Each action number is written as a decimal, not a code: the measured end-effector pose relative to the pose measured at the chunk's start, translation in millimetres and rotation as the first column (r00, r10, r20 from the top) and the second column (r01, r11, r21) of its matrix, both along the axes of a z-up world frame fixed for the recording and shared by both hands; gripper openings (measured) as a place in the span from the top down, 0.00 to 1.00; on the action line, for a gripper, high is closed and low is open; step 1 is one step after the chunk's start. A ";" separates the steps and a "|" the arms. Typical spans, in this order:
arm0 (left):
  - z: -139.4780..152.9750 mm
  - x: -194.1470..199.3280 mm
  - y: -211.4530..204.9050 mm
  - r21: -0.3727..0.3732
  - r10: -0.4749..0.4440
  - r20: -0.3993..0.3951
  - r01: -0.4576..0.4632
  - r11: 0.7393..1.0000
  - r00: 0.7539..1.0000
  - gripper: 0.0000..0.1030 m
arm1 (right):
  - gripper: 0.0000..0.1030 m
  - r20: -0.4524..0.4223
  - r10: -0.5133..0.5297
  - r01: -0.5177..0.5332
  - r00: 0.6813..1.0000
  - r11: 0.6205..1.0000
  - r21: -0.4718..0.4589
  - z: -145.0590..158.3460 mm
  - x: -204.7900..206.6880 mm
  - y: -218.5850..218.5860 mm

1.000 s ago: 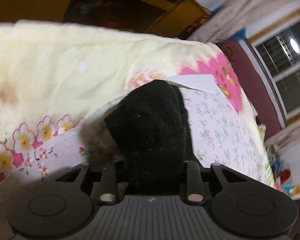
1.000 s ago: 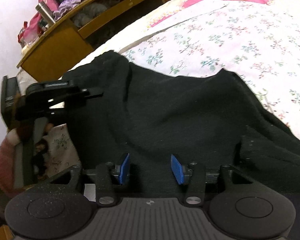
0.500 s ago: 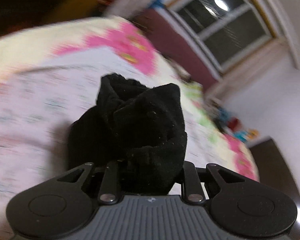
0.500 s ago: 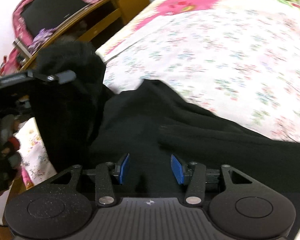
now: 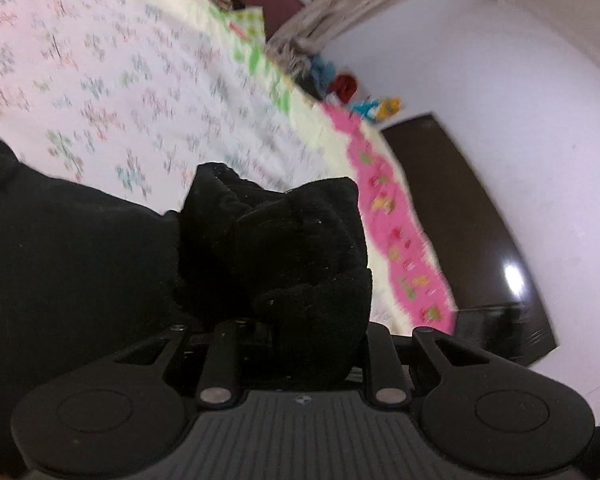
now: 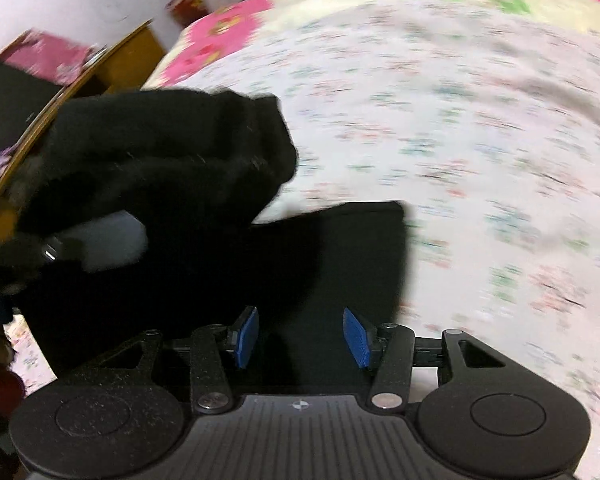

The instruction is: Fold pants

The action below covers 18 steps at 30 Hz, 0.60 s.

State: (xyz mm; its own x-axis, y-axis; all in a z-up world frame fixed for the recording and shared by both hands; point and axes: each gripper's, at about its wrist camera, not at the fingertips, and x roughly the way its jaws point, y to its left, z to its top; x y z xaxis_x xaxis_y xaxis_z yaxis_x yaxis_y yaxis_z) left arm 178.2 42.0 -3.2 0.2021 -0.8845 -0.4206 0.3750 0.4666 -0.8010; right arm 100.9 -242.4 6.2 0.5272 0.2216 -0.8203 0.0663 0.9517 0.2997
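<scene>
We have the black fleecy fabric pants (image 5: 100,264) draped low over the floral-printed bed sheet (image 5: 148,92), and both tools are in the cloth. The left tool (image 5: 300,320) pinches a thick bunched wad of the pants, which rises straight out in front of its fingers and hides the tips. From the right wrist view, that same wad (image 6: 168,156) hangs up at the left, lifted clear of the bed, with the left tool's body just under it.

The right tool (image 6: 300,336) has black cloth lying between its blue pads (image 6: 248,336), and its jaws are opening; the pads look apart from the fabric, though the dark cloth makes contact hard to judge. Ahead of it a flat panel of the pants (image 6: 340,248) ends in a straight edge, with bare sheet beyond, towards the bed's pink border (image 6: 220,36).

So we read it thus: the raised end lies to the left of the right tool, the flat panel runs forward from it, and the left tool is the one carrying the fold across.
</scene>
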 end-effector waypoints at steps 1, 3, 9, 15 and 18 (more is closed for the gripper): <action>-4.1 -4.2 -6.0 0.030 -0.007 0.004 0.007 1.000 1.000 0.70 | 0.62 0.002 -0.020 0.020 1.000 1.000 0.006 -0.3 -4.2 -8.0; -14.4 -3.8 -15.8 0.077 -0.011 -0.011 0.011 0.997 1.000 0.69 | 0.62 0.004 -0.062 0.062 0.998 0.998 0.023 -2.3 -11.4 -20.8; -13.9 -42.7 -50.4 0.259 -0.133 0.119 0.098 0.961 0.984 0.49 | 0.62 0.012 -0.121 0.121 0.993 0.993 -0.012 -3.3 -20.2 -44.3; -4.7 -69.7 -76.3 0.458 -0.272 0.278 0.122 0.880 0.921 0.40 | 0.62 0.056 -0.152 0.155 0.987 0.987 -0.050 6.5 -17.3 -66.6; 1.9 -93.5 -98.9 0.599 -0.392 0.393 0.092 0.795 0.832 0.38 | 0.61 0.117 -0.177 0.183 0.977 0.982 -0.043 25.6 -16.4 -71.8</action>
State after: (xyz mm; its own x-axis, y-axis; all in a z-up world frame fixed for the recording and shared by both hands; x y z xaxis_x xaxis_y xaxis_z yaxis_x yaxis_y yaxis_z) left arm 84.7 -56.9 -1.3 0.3173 -0.5881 -0.7439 0.7932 0.5946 -0.1317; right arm 84.5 -314.2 31.8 0.6437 0.0723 -0.7618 0.2070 0.9419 0.2644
